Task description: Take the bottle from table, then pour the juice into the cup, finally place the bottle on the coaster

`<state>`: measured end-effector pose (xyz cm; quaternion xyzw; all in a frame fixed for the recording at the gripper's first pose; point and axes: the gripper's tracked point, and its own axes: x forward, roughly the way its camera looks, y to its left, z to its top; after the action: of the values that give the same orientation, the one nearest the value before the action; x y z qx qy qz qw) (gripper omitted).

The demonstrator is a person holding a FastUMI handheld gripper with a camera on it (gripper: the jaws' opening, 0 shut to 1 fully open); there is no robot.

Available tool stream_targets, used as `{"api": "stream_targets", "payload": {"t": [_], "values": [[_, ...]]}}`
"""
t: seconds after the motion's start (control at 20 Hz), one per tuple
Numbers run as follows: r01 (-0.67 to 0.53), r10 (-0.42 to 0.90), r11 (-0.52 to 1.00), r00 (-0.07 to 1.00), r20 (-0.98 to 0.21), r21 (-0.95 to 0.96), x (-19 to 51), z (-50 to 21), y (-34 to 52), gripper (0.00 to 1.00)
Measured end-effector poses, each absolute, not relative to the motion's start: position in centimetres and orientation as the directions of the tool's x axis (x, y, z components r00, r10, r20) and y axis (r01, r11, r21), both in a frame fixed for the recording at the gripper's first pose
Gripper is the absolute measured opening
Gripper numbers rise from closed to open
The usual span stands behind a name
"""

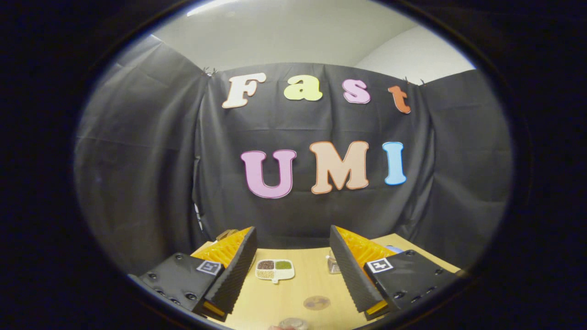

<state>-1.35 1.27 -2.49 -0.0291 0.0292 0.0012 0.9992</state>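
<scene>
My gripper (292, 236) is held high over the wooden table (293, 284), open, with nothing between its black-padded fingers (238, 270). Low between the fingers, a round brownish coaster (316, 302) lies flat on the table. A small clear cup (333, 264) stands beyond it, right against the inner side of the right finger, which partly hides it. At the nearest edge, below the coaster, a round grey top (293, 323) just peeks in; it looks like the bottle's cap, and the rest of the bottle is hidden.
A white divided dish (274, 269) with brown, green and pale grains sits on the table's far side, closer to the left finger. A blue object (395, 249) shows behind the right finger and a brownish one (225, 234) behind the left. Black cloth closes off the back.
</scene>
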Motion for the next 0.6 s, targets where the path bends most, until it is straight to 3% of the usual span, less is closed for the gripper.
{"api": "stream_targets", "payload": {"t": [0.6], "values": [[0.064, -0.073, 0.994, 0.992, -0.1, -0.089, -2.7, -8.4, 0.0, 0.98]]}}
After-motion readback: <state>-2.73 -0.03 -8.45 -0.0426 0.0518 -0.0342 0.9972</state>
